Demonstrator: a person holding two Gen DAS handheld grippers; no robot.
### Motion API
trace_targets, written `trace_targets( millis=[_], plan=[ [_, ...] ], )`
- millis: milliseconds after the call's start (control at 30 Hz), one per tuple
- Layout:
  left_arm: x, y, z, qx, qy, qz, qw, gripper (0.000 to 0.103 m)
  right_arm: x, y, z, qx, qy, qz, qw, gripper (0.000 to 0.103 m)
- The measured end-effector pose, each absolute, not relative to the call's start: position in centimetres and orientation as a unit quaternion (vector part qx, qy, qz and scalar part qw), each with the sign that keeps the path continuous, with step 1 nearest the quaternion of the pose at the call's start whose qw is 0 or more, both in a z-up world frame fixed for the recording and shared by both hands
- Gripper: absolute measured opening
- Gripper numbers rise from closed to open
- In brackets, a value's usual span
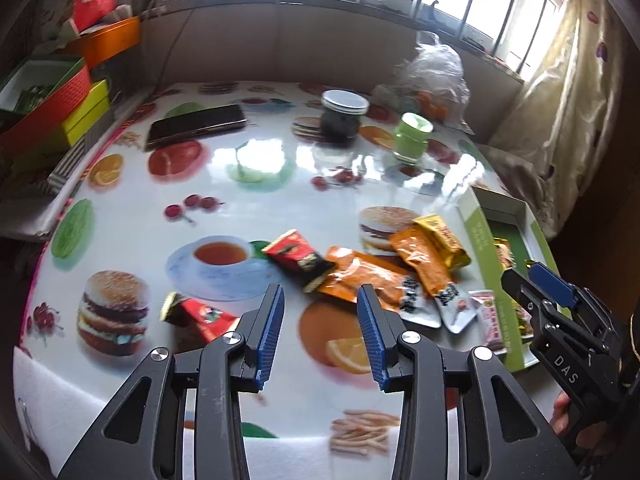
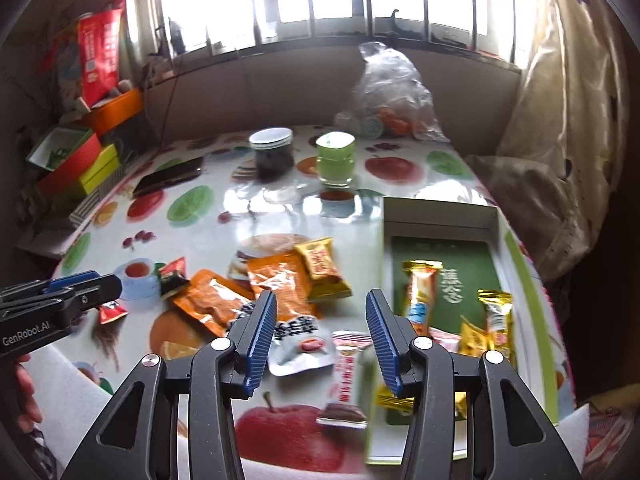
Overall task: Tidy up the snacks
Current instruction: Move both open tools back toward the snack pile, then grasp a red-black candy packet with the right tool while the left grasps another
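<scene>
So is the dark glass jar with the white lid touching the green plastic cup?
Apart. In the right wrist view, the dark jar and the green cup stand side by side with a strip of patterned tablecloth plainly visible between them.

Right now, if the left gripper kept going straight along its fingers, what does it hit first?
Probably the orange snack pouch, just beyond the open left gripper; nothing sits between the fingers. Depth is unclear, so it could meet the table first.
</scene>
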State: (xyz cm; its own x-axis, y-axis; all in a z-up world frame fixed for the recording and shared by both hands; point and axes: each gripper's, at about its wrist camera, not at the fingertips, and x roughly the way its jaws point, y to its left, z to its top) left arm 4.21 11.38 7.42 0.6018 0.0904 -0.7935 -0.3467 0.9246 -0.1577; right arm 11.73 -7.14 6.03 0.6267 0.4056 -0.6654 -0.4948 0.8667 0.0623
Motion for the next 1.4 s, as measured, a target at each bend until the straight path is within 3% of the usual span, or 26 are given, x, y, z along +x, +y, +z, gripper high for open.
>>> trace_targets(
  millis=[433,467,533,1033,1400],
  plan=[
    [2.1,17.1,4.5,-0.186,0.449,0.176,0.856,0.04,12.5,-1.0,5.3,-0.075,0.372,0.338,0.861,0.046],
    [2.0,17.4,4.2,-0.189,0.452,0.178,0.853,0.042,12.6,-0.2,5.1,-0.075,0.375,0.348,0.856,0.046],
    [1.8,18.0,3.7,-0.199,0.455,0.178,0.849,0.058,12.7,0.8,4.9,-0.074,0.377,0.367,0.847,0.046],
    [2.0,21.0,0.9,-0.255,0.473,0.196,0.82,0.059,13.9,7.3,1.6,-0.133,0.403,0.406,0.809,0.052],
    [2.9,20.6,0.8,-0.231,0.469,0.196,0.83,0.059,14.7,9.2,0.0,-0.156,0.422,0.388,0.804,0.053]
  ],
)
